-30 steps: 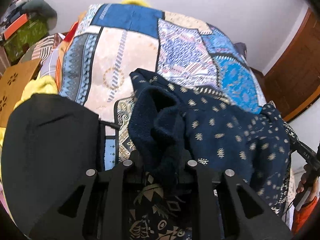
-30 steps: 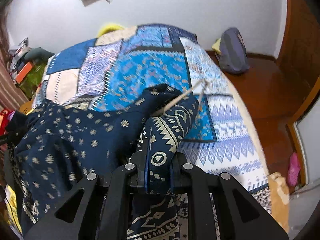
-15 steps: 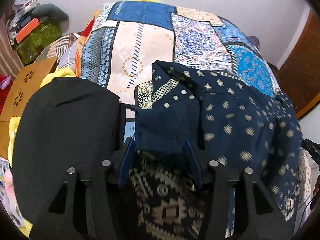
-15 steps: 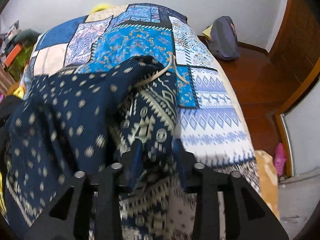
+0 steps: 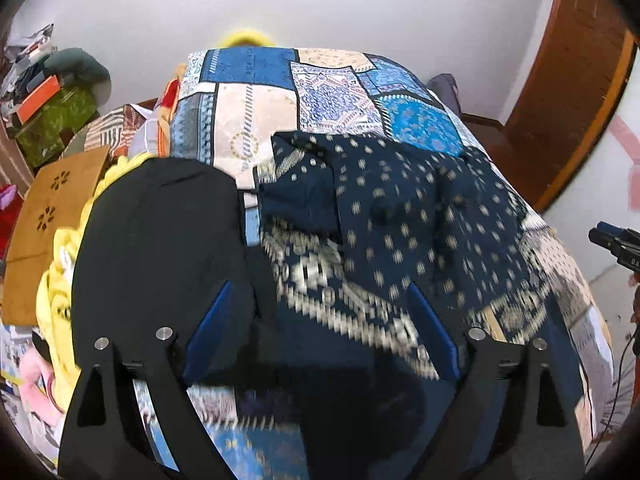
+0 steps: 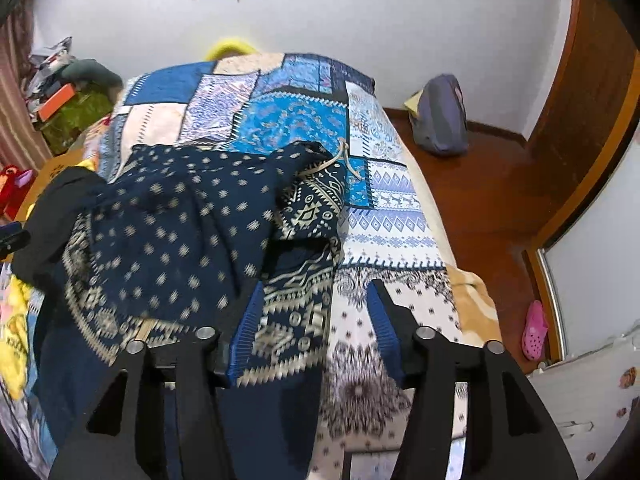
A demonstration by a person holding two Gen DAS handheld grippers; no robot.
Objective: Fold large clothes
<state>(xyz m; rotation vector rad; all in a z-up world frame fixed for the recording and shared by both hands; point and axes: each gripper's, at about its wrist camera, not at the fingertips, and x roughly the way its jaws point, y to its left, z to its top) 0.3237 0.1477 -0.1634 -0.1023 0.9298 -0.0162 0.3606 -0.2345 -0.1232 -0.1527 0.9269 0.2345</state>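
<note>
Nearest the lens, left gripper spread wide with nothing between its blue pads, poised over the near hem of the navy garment; right gripper likewise spread wide and empty, its left finger over the patterned edge, its right finger over the white bedspread. Just ahead, from 12 to 2 o'clock of the left gripper and 10 to 12 o'clock of the right, the garment lying on the bed, folded over itself, long axis running side to side between the two tools. Dark blue cloth, small pale dots across the top layer, a cream geometric border showing beneath, a pale drawstring trailing off its far right corner. Left edge touching or overlapping a black garment at 10 o'clock. Both grippers about equally near; likely next a regrasp of the near corners for another fold. Beyond, patchwork bedspread, then a bag on the wooden floor by the wall.
</note>
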